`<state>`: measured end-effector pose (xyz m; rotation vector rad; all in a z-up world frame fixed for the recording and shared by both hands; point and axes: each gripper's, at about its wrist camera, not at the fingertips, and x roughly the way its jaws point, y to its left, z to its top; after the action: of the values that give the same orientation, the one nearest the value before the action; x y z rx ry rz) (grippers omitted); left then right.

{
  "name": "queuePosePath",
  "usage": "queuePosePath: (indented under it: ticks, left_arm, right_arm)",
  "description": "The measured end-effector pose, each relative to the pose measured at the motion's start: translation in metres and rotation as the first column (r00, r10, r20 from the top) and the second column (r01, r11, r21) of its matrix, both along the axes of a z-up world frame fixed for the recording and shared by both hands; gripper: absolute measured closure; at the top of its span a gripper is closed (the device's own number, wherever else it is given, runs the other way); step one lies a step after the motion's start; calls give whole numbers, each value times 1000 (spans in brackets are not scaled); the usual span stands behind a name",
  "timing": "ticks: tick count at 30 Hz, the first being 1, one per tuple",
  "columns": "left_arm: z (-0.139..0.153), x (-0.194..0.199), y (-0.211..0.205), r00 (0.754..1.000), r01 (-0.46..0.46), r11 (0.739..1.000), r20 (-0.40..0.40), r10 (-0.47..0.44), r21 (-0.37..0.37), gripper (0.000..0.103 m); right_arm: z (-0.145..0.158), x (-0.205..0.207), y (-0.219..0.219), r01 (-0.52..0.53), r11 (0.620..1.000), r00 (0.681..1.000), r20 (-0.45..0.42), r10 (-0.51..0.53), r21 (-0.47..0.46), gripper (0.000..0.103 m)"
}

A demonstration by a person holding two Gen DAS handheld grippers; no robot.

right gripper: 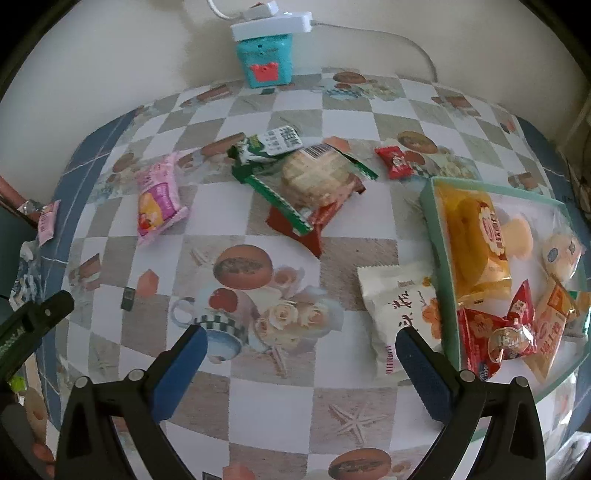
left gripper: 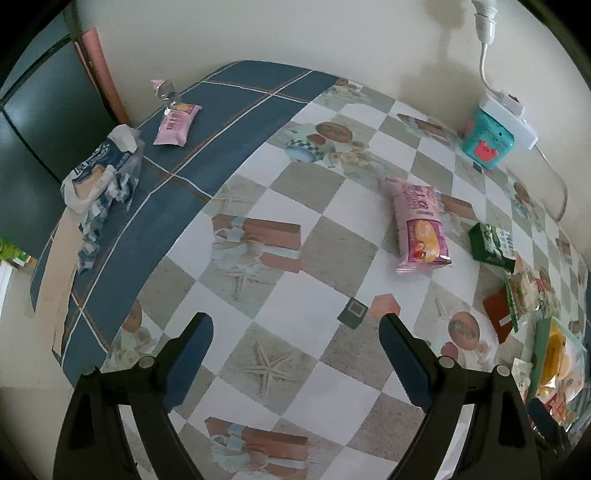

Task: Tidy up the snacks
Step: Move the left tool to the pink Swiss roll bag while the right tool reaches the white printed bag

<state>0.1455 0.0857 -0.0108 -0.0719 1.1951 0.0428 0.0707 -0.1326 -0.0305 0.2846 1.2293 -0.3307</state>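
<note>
My left gripper [left gripper: 295, 328] is open and empty above the checkered tablecloth. A pink snack packet [left gripper: 419, 225] lies ahead to its right, and a smaller pink packet [left gripper: 176, 123] lies far left. My right gripper [right gripper: 301, 341] is open and empty. A white pastry packet [right gripper: 400, 314] lies just inside its right finger, against a green tray [right gripper: 439, 258] holding several snacks. The pink packet [right gripper: 159, 197], a green-edged cracker packet [right gripper: 317, 181], a green packet [right gripper: 264, 147] and a small red candy [right gripper: 395, 160] lie ahead.
A teal box [right gripper: 266, 61] with a white power strip [right gripper: 273, 22] on top stands at the wall. A crumpled blue-and-white bag [left gripper: 99, 173] lies at the table's left edge. The left gripper's body [right gripper: 33, 321] shows at the right view's left.
</note>
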Motion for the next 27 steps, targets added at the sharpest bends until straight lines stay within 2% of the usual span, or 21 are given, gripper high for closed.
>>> queuePosePath:
  ticks: [6,12,27]
  left_arm:
    - [0,1,-5,1000,19,1000,-2,-19,0,11]
    - [2,0,-7,1000,29,1000,4,-29,0,11]
    - [1,-1,-24,997,75,997,0,-75,11,11]
  right_arm:
    - [-7,0,-4,10,1000,1000,-21,-10,6,0]
    - [1,-6,-23,63,998,998,9,-64,23,0]
    - [0,-28,-89,225,959,972,35,-234,173,0]
